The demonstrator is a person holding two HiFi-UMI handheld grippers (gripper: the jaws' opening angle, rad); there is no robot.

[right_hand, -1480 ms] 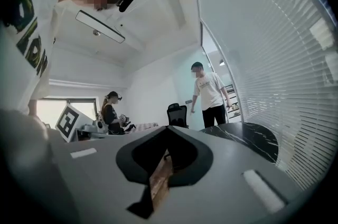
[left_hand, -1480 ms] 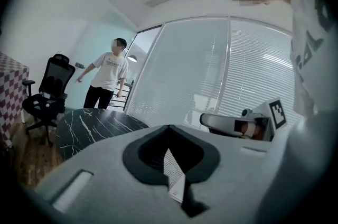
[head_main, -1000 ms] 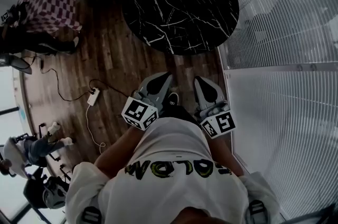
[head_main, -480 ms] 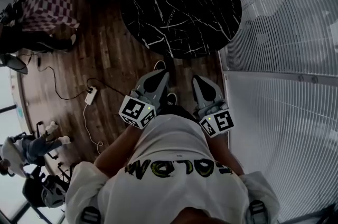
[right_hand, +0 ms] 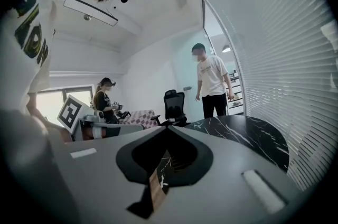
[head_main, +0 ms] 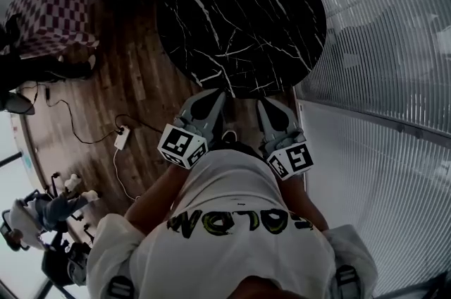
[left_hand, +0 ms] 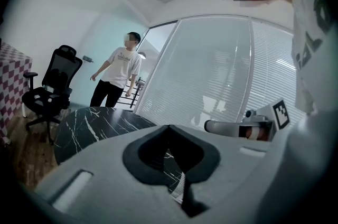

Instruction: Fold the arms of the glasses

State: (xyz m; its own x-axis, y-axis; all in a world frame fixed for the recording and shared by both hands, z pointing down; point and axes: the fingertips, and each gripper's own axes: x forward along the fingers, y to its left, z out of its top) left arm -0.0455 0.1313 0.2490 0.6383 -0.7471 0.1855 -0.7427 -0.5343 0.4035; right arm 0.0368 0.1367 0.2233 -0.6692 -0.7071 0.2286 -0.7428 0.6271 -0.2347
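No glasses show in any view. A round black marble table stands ahead of me, and nothing shows on its top. My left gripper points at the table's near edge, its grey jaws meeting at the tips with nothing between them. My right gripper is held beside it the same way, shut and empty. In the left gripper view the closed jaws frame the marble top. In the right gripper view the closed jaws do likewise, with the table beyond.
A glass wall with blinds runs along the right. A checkered table stands at the upper left. A power strip with its cable lies on the wooden floor. A person stands behind the table next to an office chair.
Both grippers have moved forward together and their tips now reach the near edge of the black table. Their jaws stayed shut.
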